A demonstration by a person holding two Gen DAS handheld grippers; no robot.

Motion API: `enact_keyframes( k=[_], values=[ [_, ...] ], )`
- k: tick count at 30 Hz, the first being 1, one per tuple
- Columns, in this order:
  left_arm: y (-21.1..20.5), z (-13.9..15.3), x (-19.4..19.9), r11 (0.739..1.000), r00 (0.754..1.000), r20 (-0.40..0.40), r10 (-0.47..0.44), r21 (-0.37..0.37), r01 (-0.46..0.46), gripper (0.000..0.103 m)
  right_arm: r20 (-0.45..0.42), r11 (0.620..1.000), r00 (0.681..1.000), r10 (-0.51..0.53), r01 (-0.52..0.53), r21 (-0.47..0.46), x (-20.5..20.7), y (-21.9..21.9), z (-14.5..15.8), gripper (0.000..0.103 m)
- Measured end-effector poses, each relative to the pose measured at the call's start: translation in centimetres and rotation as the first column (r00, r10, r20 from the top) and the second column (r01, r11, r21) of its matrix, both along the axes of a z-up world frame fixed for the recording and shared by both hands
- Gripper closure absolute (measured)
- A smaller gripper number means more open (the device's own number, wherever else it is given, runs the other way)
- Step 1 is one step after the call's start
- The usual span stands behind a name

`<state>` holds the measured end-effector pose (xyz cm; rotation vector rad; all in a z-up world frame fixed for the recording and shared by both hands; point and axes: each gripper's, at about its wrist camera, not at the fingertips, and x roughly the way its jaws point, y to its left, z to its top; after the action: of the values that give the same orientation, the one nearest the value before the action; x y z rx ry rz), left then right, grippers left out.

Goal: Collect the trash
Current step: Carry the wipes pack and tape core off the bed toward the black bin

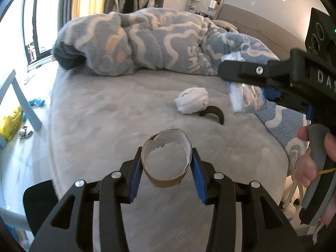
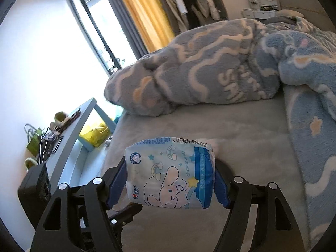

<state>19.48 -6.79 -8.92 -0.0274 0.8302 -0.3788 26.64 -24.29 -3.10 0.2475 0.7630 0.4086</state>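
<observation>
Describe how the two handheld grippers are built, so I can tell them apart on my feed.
Both match: the left gripper and right gripper have black linkage arms with silver pivot bolts and blue finger pads. The right gripper's body carries white lettering, a green light and a grey trigger handle.

A squashed cardboard roll [image 1: 167,160] hangs clamped, open end up. A blue cartoon-printed tissue pack [image 2: 171,173] is held upright. A crumpled white wad [image 1: 191,103] lies on the bed at one o'clock from the roll.

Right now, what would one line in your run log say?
left gripper: shut on cardboard ring | right gripper: shut on tissue pack | left on bed: white wad
</observation>
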Motion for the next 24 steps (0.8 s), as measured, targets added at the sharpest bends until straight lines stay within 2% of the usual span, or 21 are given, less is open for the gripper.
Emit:
enact_keyframes(
  k=[12, 24],
  values=[
    [7.6, 1.3, -2.7, 0.993, 0.993, 0.014, 0.114, 0.010, -0.114, 0.057, 0.000, 0.998, 0.998, 0.062, -0.062, -0.017, -2.0, 5.9, -0.5, 0.031],
    [14.9, 0.8, -3.9, 0.971, 0.971, 0.000, 0.238, 0.010, -0.238, 0.057, -0.015, 0.990, 0.990, 0.142, -0.142, -0.022, -2.5, 12.5, -1.2, 0.031]
  ],
)
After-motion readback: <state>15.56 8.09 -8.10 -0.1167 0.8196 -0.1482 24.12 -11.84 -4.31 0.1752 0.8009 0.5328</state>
